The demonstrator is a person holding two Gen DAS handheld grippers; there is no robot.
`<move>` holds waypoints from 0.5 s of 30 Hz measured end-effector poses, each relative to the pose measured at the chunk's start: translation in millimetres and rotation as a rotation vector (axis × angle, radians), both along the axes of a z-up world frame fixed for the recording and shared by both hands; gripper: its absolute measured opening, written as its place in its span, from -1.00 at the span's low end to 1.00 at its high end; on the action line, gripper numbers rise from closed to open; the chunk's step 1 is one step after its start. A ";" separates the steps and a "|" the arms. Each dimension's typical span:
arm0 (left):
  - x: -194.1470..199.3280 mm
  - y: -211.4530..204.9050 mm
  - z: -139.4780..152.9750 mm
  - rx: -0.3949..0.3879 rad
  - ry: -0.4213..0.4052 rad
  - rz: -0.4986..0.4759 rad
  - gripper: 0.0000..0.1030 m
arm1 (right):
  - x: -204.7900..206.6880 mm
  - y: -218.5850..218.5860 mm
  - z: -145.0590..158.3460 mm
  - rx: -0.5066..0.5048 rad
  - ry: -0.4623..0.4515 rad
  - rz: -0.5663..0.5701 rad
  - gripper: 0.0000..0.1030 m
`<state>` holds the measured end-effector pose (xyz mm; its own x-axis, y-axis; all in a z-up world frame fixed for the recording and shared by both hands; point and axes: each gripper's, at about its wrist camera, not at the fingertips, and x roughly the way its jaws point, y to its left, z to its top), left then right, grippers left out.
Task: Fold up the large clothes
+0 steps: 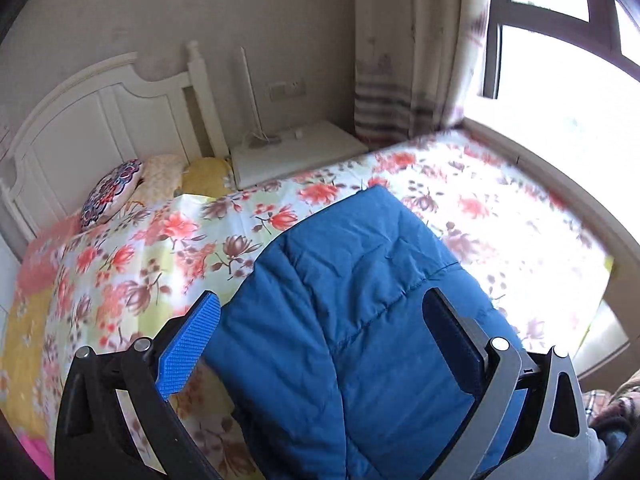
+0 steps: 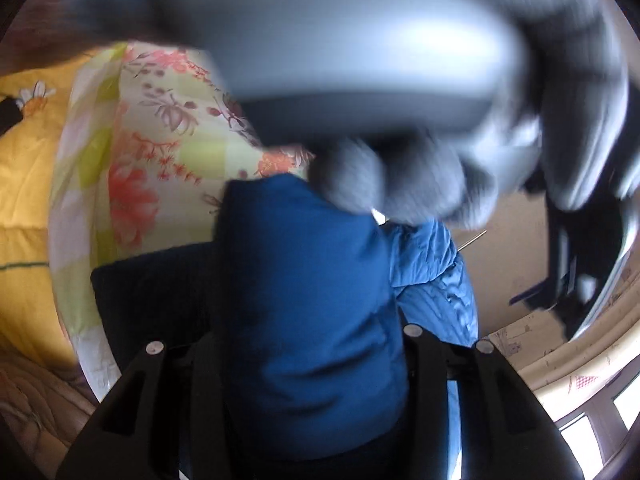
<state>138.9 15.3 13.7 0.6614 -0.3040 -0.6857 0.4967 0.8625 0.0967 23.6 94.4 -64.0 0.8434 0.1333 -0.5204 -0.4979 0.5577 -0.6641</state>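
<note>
Item: jacket [image 1: 340, 320] on bed [image 1: 160, 240]. My left gripper [image 1: 320, 344] gapes wide, empty; right gripper [image 2: 304, 292] pinches jacket, half-closed, for folding.

Left gripper [image 1: 320, 332] is pointing downward, jaws standing wide apart. Right gripper [image 2: 304, 320] is angling downward, jaws partly apart; pad contact unclear. A blurred gloved hand [image 2: 400, 184] is gripping a grey handle.
</note>
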 end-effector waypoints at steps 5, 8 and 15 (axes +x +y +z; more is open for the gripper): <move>40.6 -2.4 -81.8 0.221 0.042 0.075 0.91 | -12.4 -1.9 -14.6 -0.017 -0.014 0.054 0.20; 44.9 26.3 -107.9 0.027 0.090 0.106 0.91 | -26.0 -30.6 13.3 0.129 0.161 0.164 0.44; 42.0 39.7 -114.5 -0.031 0.066 0.146 0.91 | -14.0 -160.4 78.5 0.612 0.299 0.099 0.37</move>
<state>180.8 55.0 -100.8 0.6542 -0.2296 -0.7206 0.3698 0.9283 0.0399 9.5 -66.0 14.5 0.6438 0.5466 -0.5355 -0.6790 0.7307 -0.0704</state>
